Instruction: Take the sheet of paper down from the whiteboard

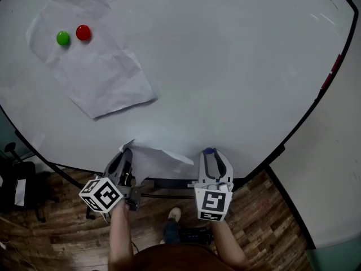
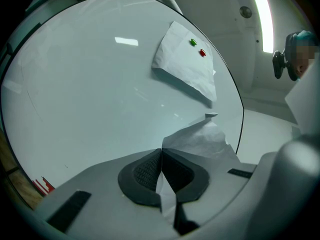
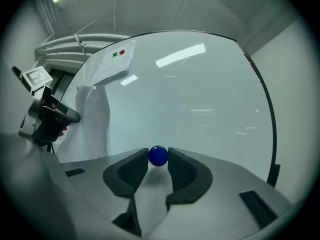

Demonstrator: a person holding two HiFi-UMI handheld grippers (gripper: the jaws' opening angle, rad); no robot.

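Sheet of paper point(image 2: 206, 140): white, creased and crumpled, with one top corner folded over. It sits low against the whiteboard point(image 1: 237, 66), at its bottom edge between the two grippers. Whether it touches the board's face I cannot tell.
Left gripper point(image 2: 161, 152): jaws pressed together on the lower edge of this sheet, and a narrow strip of paper runs down between the pads.
Right gripper point(image 3: 159, 157): jaws narrow, with the tips clamped on a blue magnet point(image 3: 158, 155) from both sides.
Blue magnet: a small, round, glossy ball at the very tips of the jaws, close to the board near its lower edge, just right of the sheet.
Second sheet point(image 1: 96, 66): white and wrinkled, lying slantwise on the board's upper left, well apart from the grippers.
Green magnet point(image 1: 62, 38) and red magnet point(image 1: 83, 32): side by side on the second sheet near its top.
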